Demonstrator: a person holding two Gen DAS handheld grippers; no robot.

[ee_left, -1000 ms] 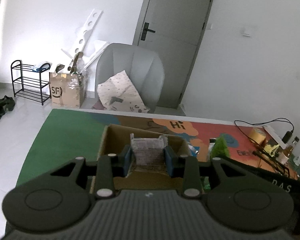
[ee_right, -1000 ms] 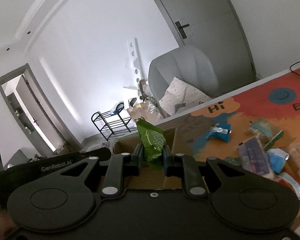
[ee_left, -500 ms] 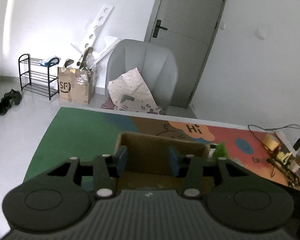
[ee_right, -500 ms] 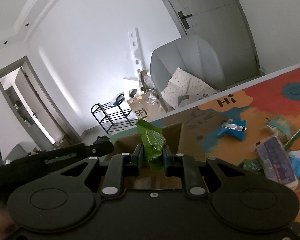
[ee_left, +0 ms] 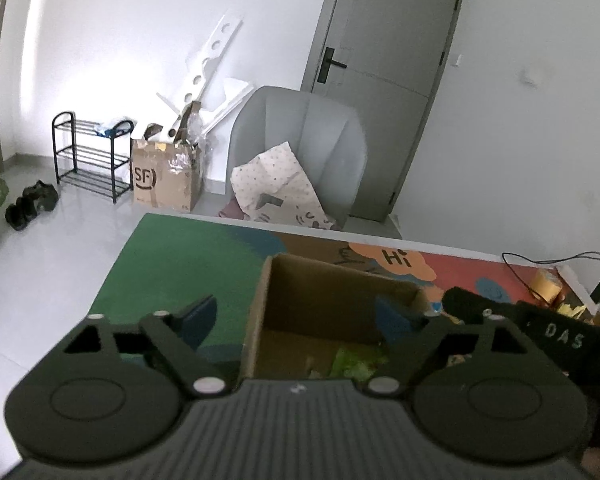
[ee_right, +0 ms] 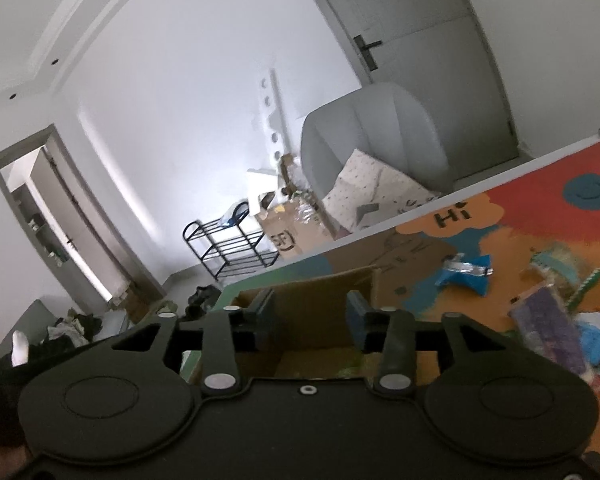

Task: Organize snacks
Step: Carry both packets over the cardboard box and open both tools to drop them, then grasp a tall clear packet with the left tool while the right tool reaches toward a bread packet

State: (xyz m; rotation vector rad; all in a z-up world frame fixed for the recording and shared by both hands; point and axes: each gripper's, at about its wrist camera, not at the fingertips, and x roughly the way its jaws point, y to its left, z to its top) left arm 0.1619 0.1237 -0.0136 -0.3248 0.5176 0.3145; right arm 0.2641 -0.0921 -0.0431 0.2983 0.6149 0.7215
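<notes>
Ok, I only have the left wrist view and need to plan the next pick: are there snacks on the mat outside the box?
Observer: Yes. The right wrist view shows several to the right of the box; the nearest to it is a blue packet.
Operator: Is the right gripper free to take it?
Observer: The right gripper is open and empty, above the box.
Operator: Anything else close by?
Observer: A purple packet lies nearer the camera than the blue one, apart from it.
</notes>
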